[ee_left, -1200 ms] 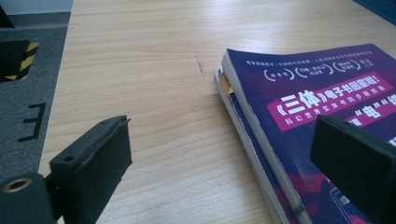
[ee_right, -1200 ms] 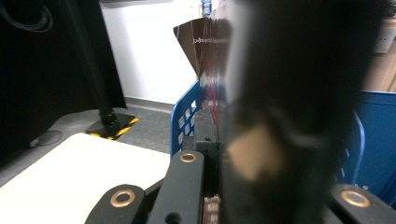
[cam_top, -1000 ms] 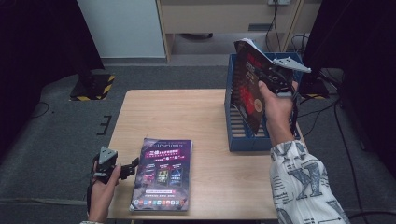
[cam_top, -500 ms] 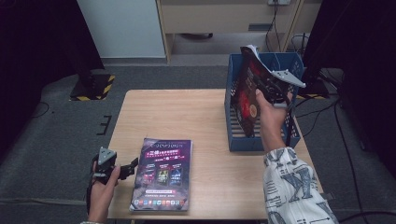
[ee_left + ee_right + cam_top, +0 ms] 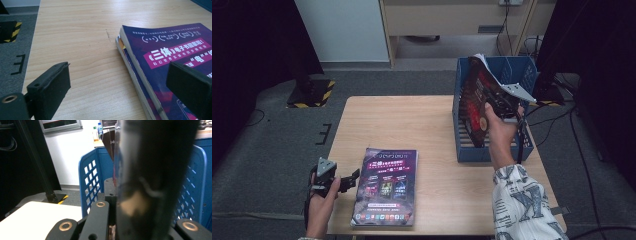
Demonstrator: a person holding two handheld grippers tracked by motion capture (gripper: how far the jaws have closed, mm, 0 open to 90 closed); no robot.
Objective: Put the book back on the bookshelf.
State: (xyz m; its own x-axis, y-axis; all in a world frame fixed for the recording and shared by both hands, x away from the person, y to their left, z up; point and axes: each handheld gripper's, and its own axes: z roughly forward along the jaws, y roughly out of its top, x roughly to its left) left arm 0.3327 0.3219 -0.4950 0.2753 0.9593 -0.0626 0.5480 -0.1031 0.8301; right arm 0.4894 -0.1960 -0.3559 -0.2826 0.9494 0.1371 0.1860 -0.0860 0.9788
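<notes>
From above, the left claw (image 5: pixel 346 182) rests at about seven o'clock on the pale wooden worktop (image 5: pixel 422 125), its jaws spread apart and gripping nothing, pointing toward three o'clock at a purple book (image 5: pixel 385 186) that lies flat just beside it. The left gripper view adds what the high view cannot: the purple book (image 5: pixel 172 57) tops a small stack, with the edges of another book peeking out beneath it, and the two black jaws stand wide, one over bare wood and one over the cover, neither touching it. Farther off, at about two o'clock, a blue slotted basket (image 5: pixel 517 150) sits on the worktop's right side. The right claw (image 5: pixel 493 104) is clenched on a dark red book (image 5: pixel 476 102), which stands almost upright with its lower part inside the basket, near its left wall, and its top still above the rim. The right gripper view shows that grip up close: the dark red book (image 5: pixel 152 175), blurred, rises between the jaws, with the basket's blue lattice wall (image 5: pixel 91 182) on either side of it.
</notes>
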